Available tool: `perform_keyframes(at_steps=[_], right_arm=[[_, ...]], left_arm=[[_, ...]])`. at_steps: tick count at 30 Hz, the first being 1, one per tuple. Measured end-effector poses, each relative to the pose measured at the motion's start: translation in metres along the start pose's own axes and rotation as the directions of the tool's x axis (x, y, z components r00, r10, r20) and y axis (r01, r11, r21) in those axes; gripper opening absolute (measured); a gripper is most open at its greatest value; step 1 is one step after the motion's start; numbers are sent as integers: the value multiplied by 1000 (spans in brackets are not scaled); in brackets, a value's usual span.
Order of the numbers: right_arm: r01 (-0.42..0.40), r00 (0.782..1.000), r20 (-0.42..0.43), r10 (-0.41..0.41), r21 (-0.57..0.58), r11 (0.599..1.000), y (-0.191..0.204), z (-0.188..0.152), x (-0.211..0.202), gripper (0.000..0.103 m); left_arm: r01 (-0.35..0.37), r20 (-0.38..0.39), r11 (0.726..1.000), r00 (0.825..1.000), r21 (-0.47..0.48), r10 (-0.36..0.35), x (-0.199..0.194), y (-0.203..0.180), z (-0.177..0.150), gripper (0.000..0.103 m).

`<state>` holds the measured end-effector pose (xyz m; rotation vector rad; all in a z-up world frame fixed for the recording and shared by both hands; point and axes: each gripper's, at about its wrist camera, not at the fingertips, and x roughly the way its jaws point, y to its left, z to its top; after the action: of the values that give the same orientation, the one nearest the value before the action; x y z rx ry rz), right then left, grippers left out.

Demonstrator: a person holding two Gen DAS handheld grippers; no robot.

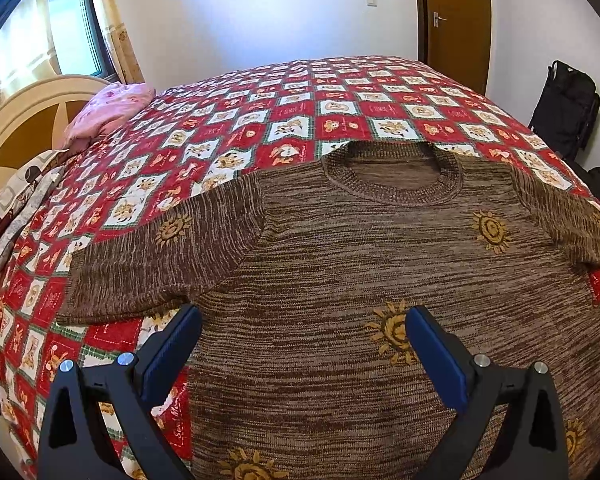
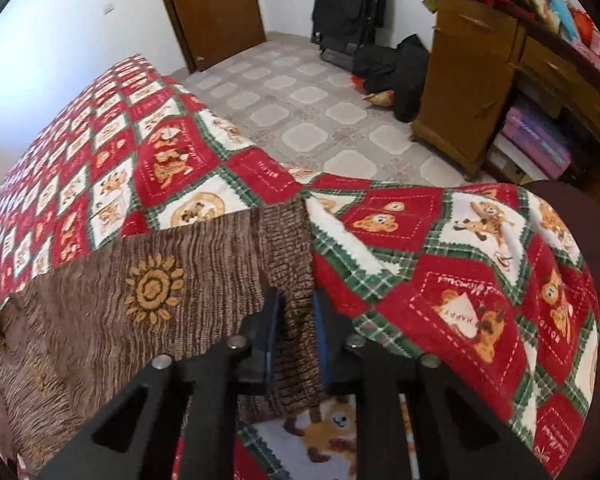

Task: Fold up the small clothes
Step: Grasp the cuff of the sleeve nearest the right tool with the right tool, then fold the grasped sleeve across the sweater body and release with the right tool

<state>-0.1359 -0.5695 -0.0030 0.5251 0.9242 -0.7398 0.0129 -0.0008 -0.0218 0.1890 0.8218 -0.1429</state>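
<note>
A brown knit sweater (image 1: 340, 264) with yellow sun motifs lies flat, front up, on a red, white and green bear-print bedspread (image 1: 260, 120), neck hole at the far side, sleeves spread. My left gripper (image 1: 302, 320) is open wide, hovering over the sweater's lower body, its left finger near the left sleeve's underarm. In the right wrist view, the right sleeve (image 2: 180, 300) ends in a ribbed cuff (image 2: 292, 264). My right gripper (image 2: 296, 308) has its jaws narrowly closed around that cuff.
A pink pillow (image 1: 108, 112) and a cream headboard (image 1: 24, 120) lie at the bed's left. Folded cloth (image 1: 16, 216) sits at the left edge. A tiled floor (image 2: 312, 108), black bags (image 2: 384, 56), wooden cabinet (image 2: 468, 80) and brown door (image 2: 216, 8) lie beyond the bed's right edge.
</note>
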Motion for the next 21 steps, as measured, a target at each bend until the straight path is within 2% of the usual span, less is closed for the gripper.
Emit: perform_keyframes(at_steps=[2,6,10,14,18,21], right_arm=[[-45,999,-3,45,2,999,-2,1,-6,12],[-62,997,47,63,-26,998,14,5,-29,12],[-93,989,104,104,-102,990,56,7,-50,12],[-138,973,152,176,-232,963,117,-6,-85,11],[-217,945,146,294,-393,894,196,-36,-111,11],[-281,922,95,375,-501,818,265,-71,-109,11]], left_arm=[[1,0,1000,1000,-2,-1,-1,2,0,102],[2,8,1000,1000,-16,-2,-5,7,0,102],[0,17,1000,1000,-31,1,-8,13,1,102],[1,16,999,1000,-52,0,-8,20,1,102],[-1,12,997,1000,-82,2,-7,31,2,102],[-14,19,995,1000,-94,16,-10,38,1,102]])
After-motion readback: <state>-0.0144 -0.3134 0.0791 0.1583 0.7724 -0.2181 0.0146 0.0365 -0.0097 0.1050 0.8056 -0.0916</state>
